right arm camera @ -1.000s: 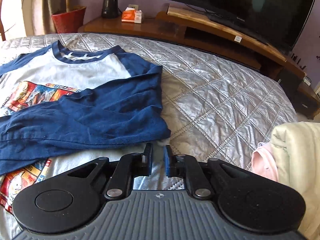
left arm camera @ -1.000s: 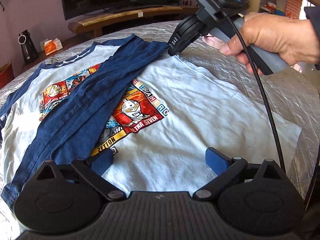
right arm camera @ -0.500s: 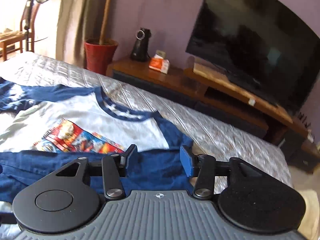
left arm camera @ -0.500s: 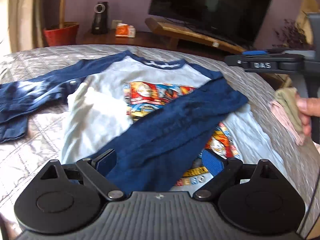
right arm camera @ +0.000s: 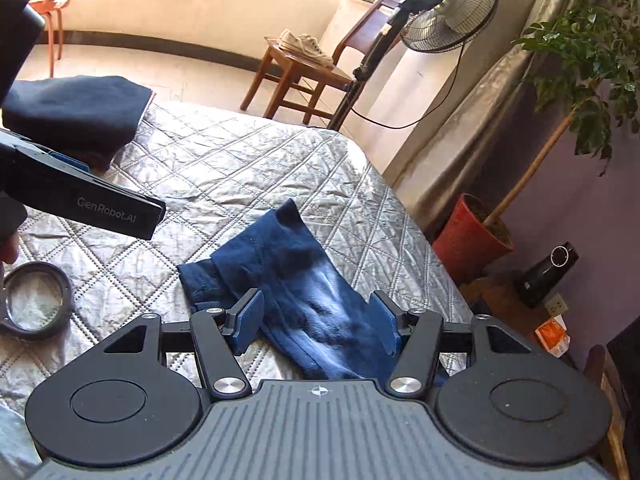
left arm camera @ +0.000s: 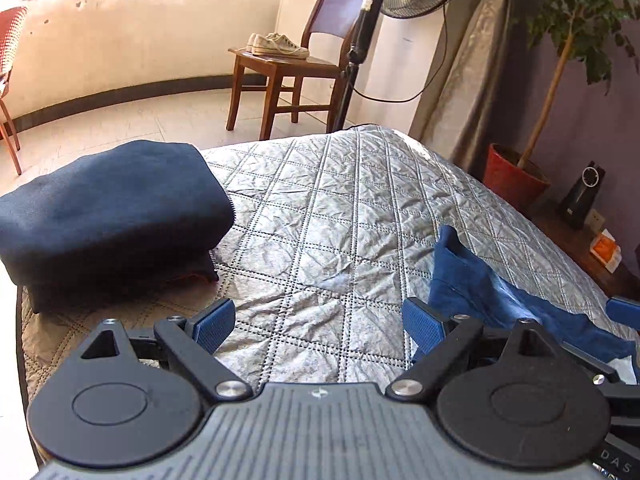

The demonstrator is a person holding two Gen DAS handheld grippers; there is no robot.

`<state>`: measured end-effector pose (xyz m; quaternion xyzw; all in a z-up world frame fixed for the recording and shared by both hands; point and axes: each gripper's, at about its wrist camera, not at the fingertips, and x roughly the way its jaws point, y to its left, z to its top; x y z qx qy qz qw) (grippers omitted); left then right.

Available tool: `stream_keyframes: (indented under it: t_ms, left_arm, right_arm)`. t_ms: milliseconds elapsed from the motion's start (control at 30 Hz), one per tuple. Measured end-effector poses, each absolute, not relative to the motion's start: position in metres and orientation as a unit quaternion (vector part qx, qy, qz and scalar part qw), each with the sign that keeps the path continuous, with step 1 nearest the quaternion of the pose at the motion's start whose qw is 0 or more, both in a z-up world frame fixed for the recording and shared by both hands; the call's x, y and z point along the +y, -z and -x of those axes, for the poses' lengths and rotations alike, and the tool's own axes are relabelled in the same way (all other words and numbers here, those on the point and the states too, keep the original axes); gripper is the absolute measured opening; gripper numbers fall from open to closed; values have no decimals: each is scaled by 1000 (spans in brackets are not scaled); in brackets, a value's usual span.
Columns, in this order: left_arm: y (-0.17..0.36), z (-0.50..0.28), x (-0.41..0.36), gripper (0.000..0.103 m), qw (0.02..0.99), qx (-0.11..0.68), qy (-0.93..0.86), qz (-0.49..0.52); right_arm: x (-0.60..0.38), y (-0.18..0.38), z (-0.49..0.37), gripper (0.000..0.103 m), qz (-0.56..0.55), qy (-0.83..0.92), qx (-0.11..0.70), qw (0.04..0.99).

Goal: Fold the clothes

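Observation:
The shirt's navy left sleeve (right arm camera: 296, 280) lies stretched out on the silver quilted bed (right arm camera: 224, 168). It also shows at the right of the left wrist view (left arm camera: 480, 296). My right gripper (right arm camera: 316, 328) is open, with its blue pads on either side of the sleeve, just above it. My left gripper (left arm camera: 320, 324) is open and empty over bare quilt (left arm camera: 320, 240), to the left of the sleeve's cuff. The left gripper's body shows in the right wrist view (right arm camera: 80, 196). The rest of the shirt is out of view.
A folded navy garment (left arm camera: 108, 216) sits at the bed's far left corner. Beyond the bed stand a wooden chair with shoes (left arm camera: 280, 64), a standing fan (right arm camera: 448, 12) and a potted plant in a red pot (right arm camera: 472, 236). A low wooden shelf (left arm camera: 580, 240) runs along the right.
Both grippers have swung left from the shirt's body toward its outstretched left sleeve. The right gripper, shut a second ago, is now wide open over the sleeve.

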<state>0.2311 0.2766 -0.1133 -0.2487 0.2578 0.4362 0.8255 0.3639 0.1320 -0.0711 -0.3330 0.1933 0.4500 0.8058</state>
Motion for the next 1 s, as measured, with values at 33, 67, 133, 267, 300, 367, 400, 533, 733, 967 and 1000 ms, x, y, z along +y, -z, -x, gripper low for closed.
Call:
stream_keyframes:
  t_ms: [33,67,133,267,300,367,400,533,733,967,1000]
  left_arm:
    - [112,-225,280,89,820,247,-452,252]
    - [111,-219,284,89,815,239,-463,255]
    - [111,-213,292,89,806,229,-478,264]
    - [113,-209,302,89,796,230,-483,282]
    - [115,-209,303,89,795,232,-482,286]
    - [117,-210,304,90,795,234,-478,291]
    - [118,-211,303,90,796,235,-475,293]
    - [120,-215,300,91,798,246,-467,292]
    - [124,-225,287,91,806,261,-444,291]
    - [124,-237,265,92,821,271,-419,277]
    - [123,-237,263,92,822,270,-419,277]
  right_arm:
    - [146,79,-363,63,339,-458,197,798]
    - [157,84,-366,63,332,-465,206,794]
    - [173,89,-375,64,303,-480,232,790]
    - [217,101,-372,69,322,-500,249,765]
    - [230,107,-374,72,330,-497,271,755]
    - [249,119,-381,70,334,-479,289,758]
    - [255,124,-386,69,324,-468,301,765]
    - [253,128,-402,9,271,-427,330,797]
    - [180,76,-412,8,122,-377,298,868]
    - [-10,61,-383,8,-100,-203,286,931]
    - [-26,71,-378,8,-98,-185,304,929]
